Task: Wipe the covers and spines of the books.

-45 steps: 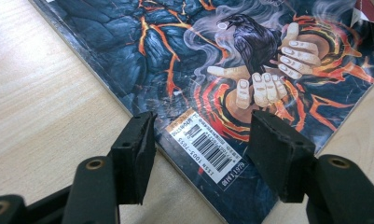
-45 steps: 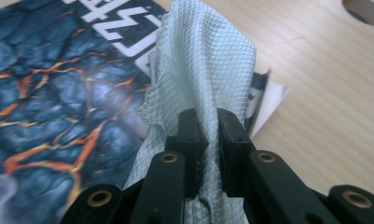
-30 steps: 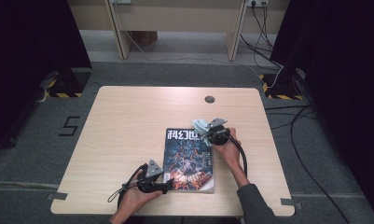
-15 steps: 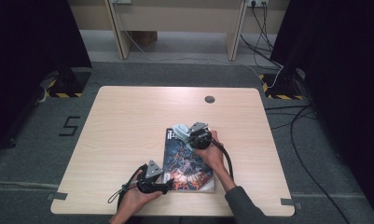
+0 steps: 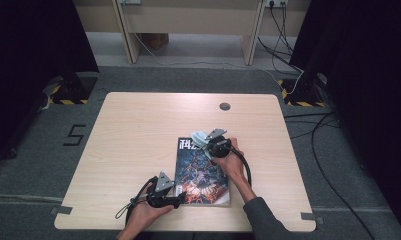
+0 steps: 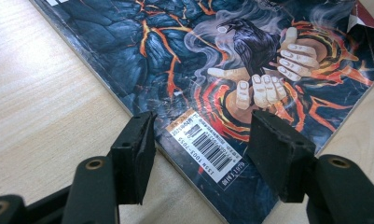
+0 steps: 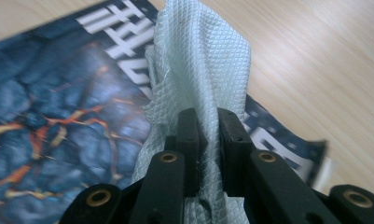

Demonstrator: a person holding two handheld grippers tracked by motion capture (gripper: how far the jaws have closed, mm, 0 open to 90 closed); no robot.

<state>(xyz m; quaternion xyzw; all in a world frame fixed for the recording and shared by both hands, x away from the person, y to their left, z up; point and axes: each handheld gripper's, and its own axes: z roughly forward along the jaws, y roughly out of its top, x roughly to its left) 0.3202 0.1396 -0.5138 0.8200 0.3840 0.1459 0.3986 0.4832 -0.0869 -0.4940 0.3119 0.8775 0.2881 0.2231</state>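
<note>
My right gripper [image 7: 207, 122] has its jaws pressed in on a pale, waffle-textured cloth [image 7: 201, 60], which is pinched between them and stands up in a crumpled fold in front of me. From above, that cloth [image 5: 200, 137] sits over the far right corner of the magazine [image 5: 200, 172], right by the white title letters, with my right gripper [image 5: 212, 141] tipped toward it. My left gripper [image 6: 198, 140] has its jaws spread partway and holds nothing; they straddle the near left corner of the magazine [image 6: 222, 56], one on each side of the barcode label [image 6: 208, 151], and I cannot tell whether their tips touch the cover or the tabletop [image 6: 40, 107]. The magazine lies flat on the tabletop [image 5: 138, 130], toward its near edge and a little right of centre, with my left gripper [image 5: 177, 199] at its near left corner.
</note>
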